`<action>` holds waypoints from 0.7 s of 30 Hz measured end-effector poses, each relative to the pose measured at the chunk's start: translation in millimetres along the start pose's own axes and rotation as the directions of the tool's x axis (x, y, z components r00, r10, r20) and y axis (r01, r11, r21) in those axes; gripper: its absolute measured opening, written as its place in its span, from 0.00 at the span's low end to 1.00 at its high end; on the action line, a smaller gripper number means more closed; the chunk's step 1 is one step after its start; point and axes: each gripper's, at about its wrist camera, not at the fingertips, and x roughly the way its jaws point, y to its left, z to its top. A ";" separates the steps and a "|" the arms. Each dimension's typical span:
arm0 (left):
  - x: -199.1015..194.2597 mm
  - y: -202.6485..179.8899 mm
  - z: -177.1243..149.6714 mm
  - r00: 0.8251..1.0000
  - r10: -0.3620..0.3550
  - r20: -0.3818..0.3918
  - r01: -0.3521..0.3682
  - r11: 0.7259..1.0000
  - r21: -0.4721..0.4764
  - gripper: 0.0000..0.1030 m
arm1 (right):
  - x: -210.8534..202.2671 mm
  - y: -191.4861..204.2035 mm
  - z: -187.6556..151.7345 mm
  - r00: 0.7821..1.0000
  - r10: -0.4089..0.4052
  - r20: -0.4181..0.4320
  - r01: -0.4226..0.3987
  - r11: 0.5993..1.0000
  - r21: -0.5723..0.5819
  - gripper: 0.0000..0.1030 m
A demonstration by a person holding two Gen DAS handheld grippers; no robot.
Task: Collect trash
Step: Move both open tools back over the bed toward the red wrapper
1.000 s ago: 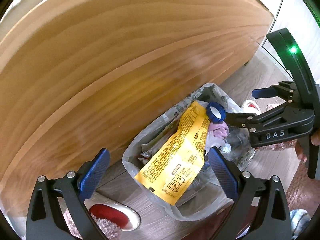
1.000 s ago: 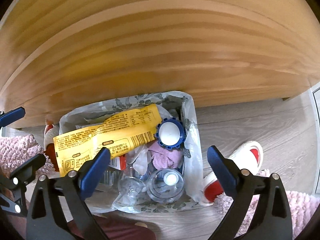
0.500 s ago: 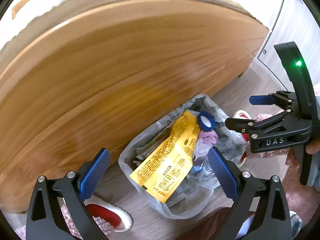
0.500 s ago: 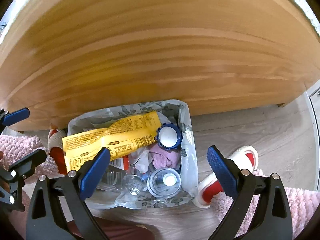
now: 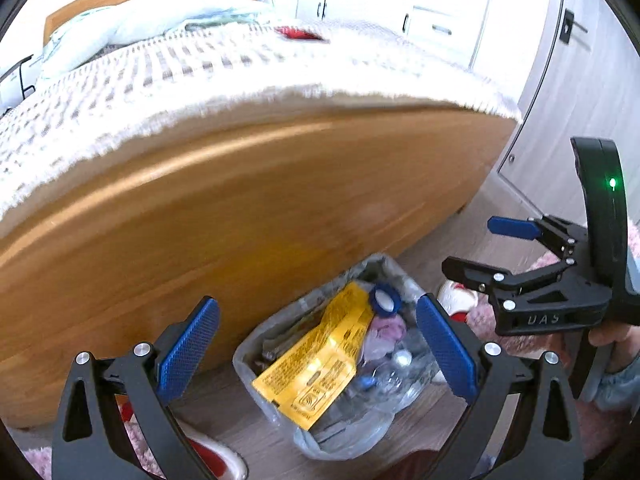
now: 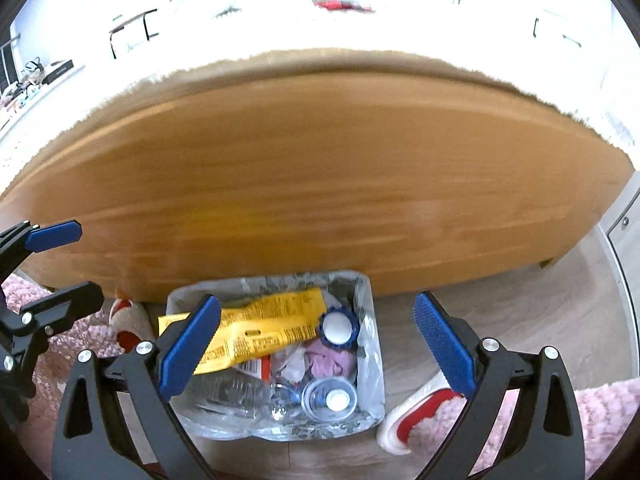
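Note:
A small bin lined with a clear bag [image 5: 245, 354] [image 6: 374, 364] stands on the floor against the wooden bed frame. In it lie a yellow wrapper [image 5: 316, 364] [image 6: 272, 320], a blue cap with a white centre [image 5: 385, 300] [image 6: 339, 328], a purple tissue [image 5: 384, 330] [image 6: 328, 360] and a clear plastic bottle [image 6: 328, 398]. My left gripper [image 5: 318, 346] [image 6: 72, 264] hangs open above the bin's left side, holding nothing. Over the bin's right side my right gripper [image 6: 318, 346] [image 5: 480, 248] is open too, with nothing between its fingers.
The wooden bed board [image 5: 240, 220] [image 6: 320, 180] rises just behind the bin, with a white knitted cover [image 5: 200, 68] on top and a red item [image 5: 298, 33] on it. Red-and-white slippers [image 5: 216, 456] [image 6: 416, 412] and a pink rug [image 6: 600, 420] flank the bin. Wardrobe doors [image 5: 580, 80] stand at right.
Both grippers have lifted up and back from the bin, so it looks smaller and the top of the bed has come into view. Both stay open.

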 end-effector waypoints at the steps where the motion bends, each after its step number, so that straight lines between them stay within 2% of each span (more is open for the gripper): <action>1: -3.5 0.4 1.4 1.000 -0.004 0.018 0.004 1.000 -0.004 0.93 | -4.0 0.4 1.7 1.000 0.000 0.017 0.000 1.000 0.000 0.90; 11: -28.8 8.0 17.2 0.990 -0.015 0.140 0.023 0.998 -0.056 0.93 | -31.0 -4.6 19.6 0.989 0.012 0.144 -0.015 1.000 0.018 0.90; 21: -41.8 18.5 27.8 0.979 -0.001 0.205 0.022 0.995 -0.100 0.93 | -54.1 -13.9 39.8 0.961 -0.001 0.277 -0.012 0.999 0.046 0.90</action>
